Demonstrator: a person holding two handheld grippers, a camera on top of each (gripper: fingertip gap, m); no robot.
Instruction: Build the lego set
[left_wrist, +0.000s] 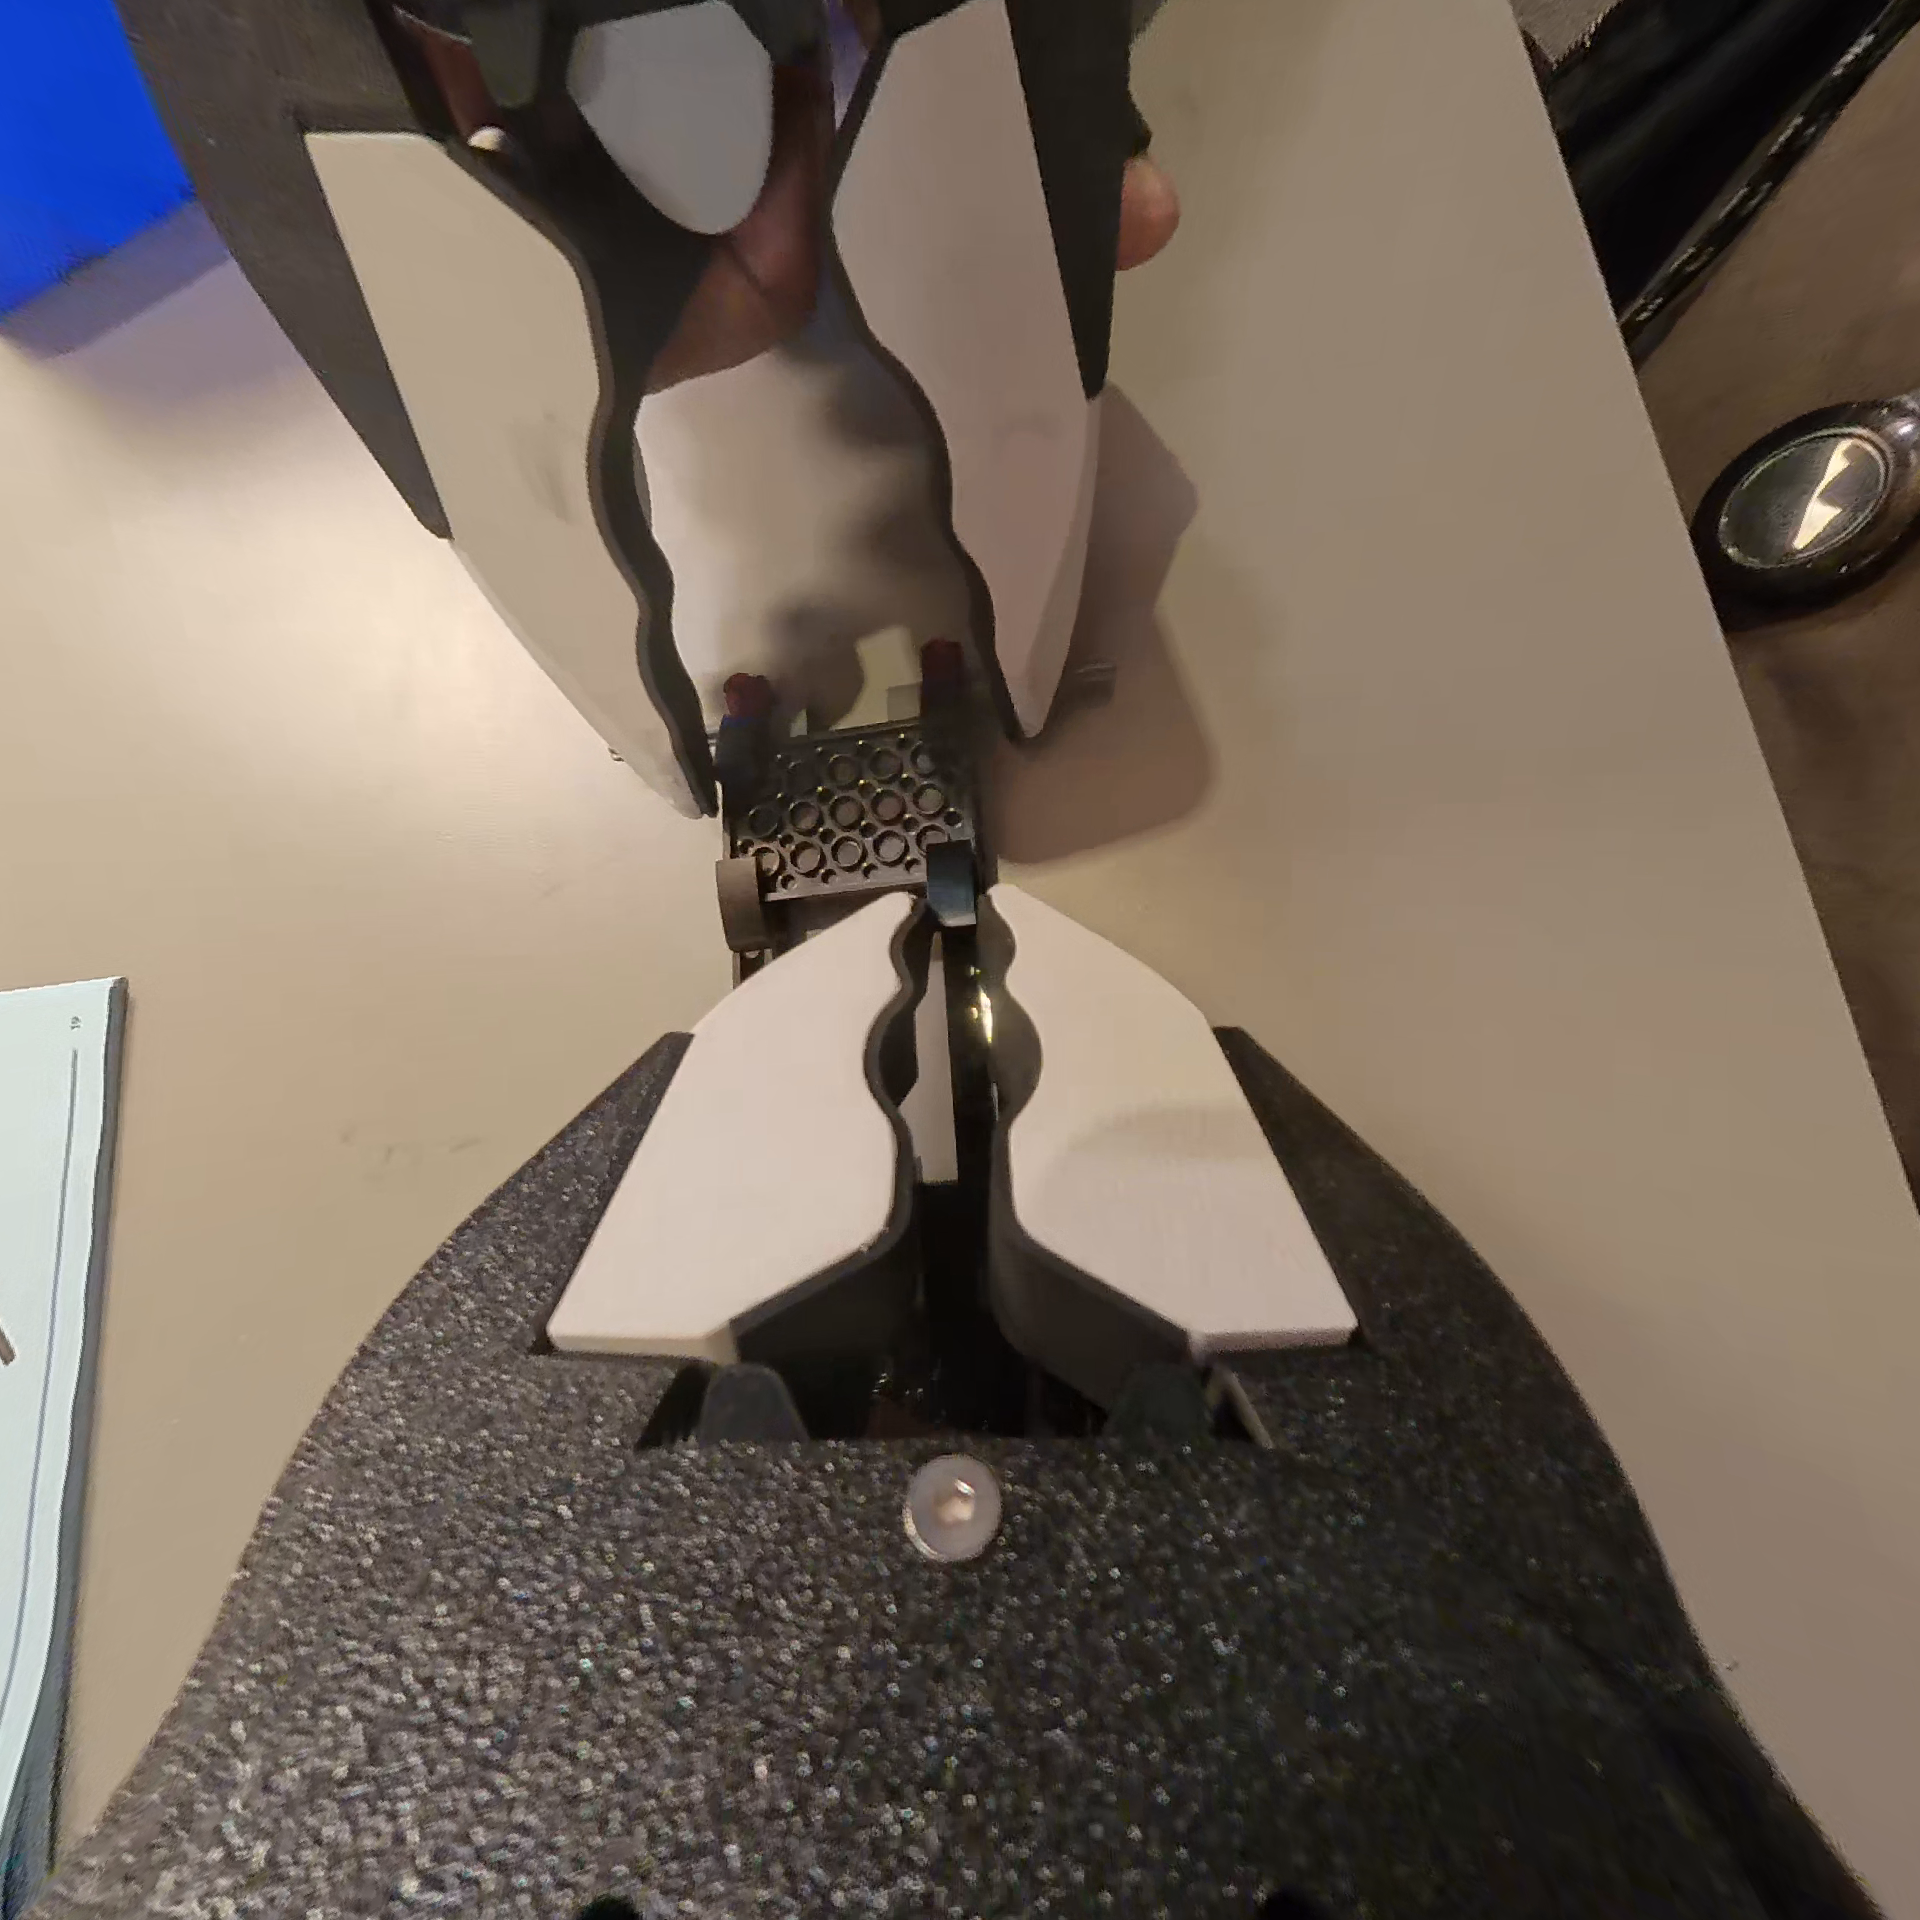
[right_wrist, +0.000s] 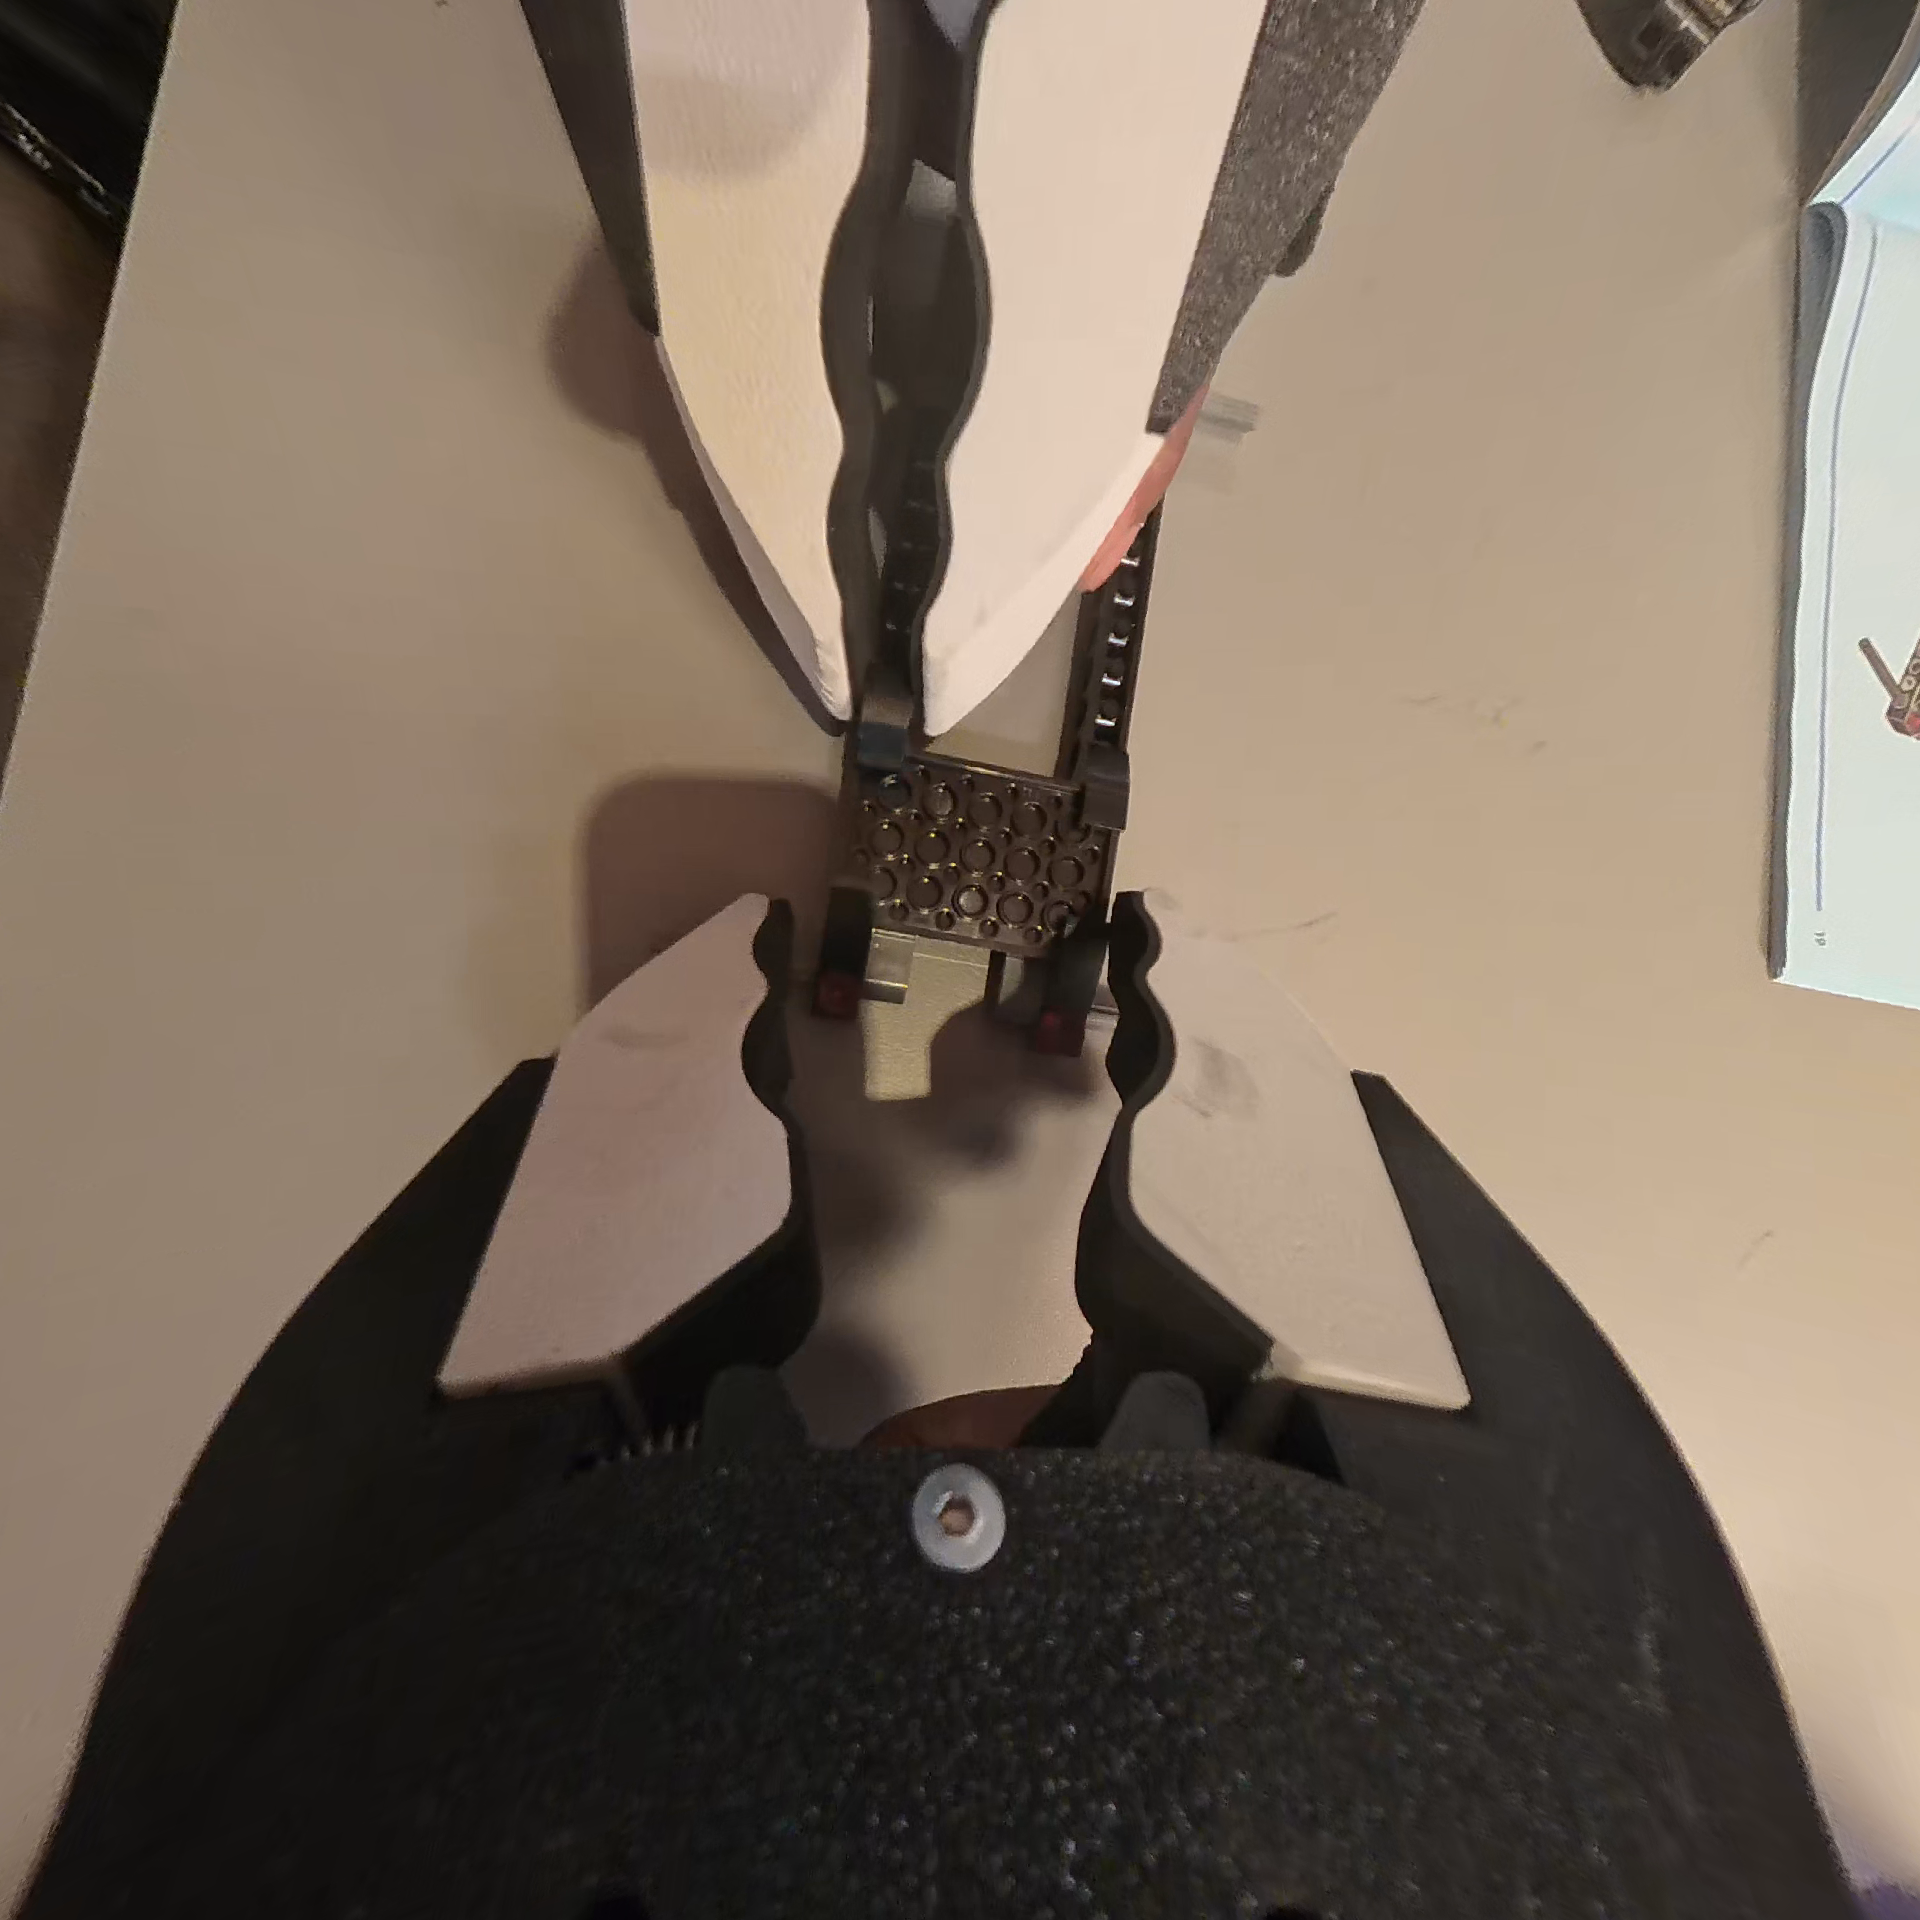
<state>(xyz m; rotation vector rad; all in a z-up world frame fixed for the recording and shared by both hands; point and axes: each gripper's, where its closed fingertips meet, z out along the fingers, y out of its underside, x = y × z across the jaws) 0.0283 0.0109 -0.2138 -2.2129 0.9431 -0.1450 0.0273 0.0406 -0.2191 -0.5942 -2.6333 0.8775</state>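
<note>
A dark brick assembly lies on the beige table (left_wrist: 312, 727): a studded plate (left_wrist: 852, 821) with two long black beams and red pins (left_wrist: 746, 688) at its far end. My left gripper (left_wrist: 951, 914) is shut on one black beam (left_wrist: 961, 1039); both pads press its sides. The right wrist view shows the same hold (right_wrist: 888, 717) on the beam (right_wrist: 899, 623). My right gripper (right_wrist: 951, 914) is open and straddles the plate's (right_wrist: 977, 862) red-pin end (right_wrist: 836, 995), with a gap at its left finger (right_wrist: 675, 1039). It also shows in the left wrist view (left_wrist: 862, 764).
An instruction booklet (left_wrist: 52, 1351) lies at the table's left edge, and to the right in the right wrist view (right_wrist: 1849, 623). A blue object (left_wrist: 73, 156) is at the far left. The table's right edge runs diagonally; a round black-and-chrome object (left_wrist: 1808, 509) sits below it. Left and right tips are no more than a few centimetres apart.
</note>
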